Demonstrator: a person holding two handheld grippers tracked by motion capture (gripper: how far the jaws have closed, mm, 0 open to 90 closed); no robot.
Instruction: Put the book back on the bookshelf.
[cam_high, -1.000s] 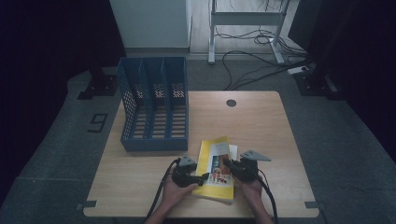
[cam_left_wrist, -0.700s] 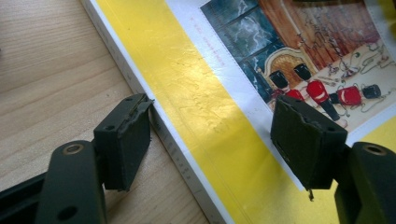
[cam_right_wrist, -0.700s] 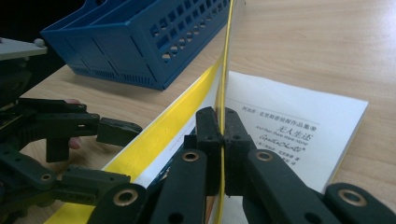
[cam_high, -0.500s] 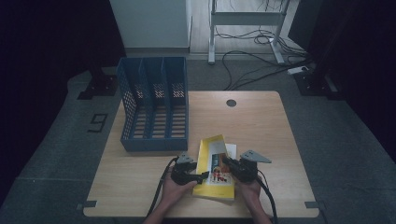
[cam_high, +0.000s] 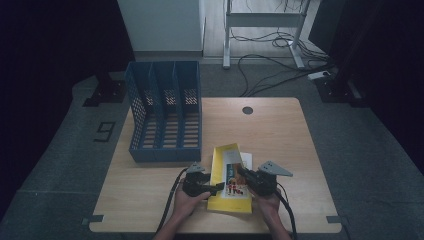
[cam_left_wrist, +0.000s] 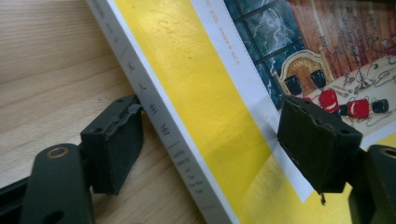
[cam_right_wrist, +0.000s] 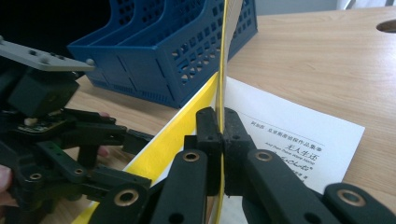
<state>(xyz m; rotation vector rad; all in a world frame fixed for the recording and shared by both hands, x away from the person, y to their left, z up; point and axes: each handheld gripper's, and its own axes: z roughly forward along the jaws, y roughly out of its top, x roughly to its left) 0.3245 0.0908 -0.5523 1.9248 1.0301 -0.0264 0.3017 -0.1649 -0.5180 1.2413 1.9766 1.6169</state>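
The yellow book (cam_high: 230, 177) lay on the bench (cam_high: 280, 130) in the lower middle of the high view, between the two hands, with its long axis running from the bottom of the frame up toward the blue file rack (cam_high: 165, 112) at upper left of centre. The rack stood apart from the book, just beyond its far end.

The right tongs (cam_right_wrist: 219, 135) were closed on the front cover (cam_right_wrist: 223, 56), which stood on edge in the centre of the right gripper view, rising out of the top of the frame. The white title page (cam_right_wrist: 299, 140) beneath it lay exposed and flat at the right of that view. In the high view these tongs (cam_high: 248, 176) sat at the book's right edge.

The left tongs (cam_left_wrist: 210, 144) stood wide apart and gripped nothing. One jaw rested at lower left of the left gripper view, on the bench side of the spine (cam_left_wrist: 159, 121); the other sat at lower right, over the printed picture on the cover. The spine ran diagonally between them from upper left to lower centre. Whether either jaw touched the book could not be told.

Judgement: the left tongs straddled the spine edge, so closing them would likely clamp that edge. Both hands were equally near the book.
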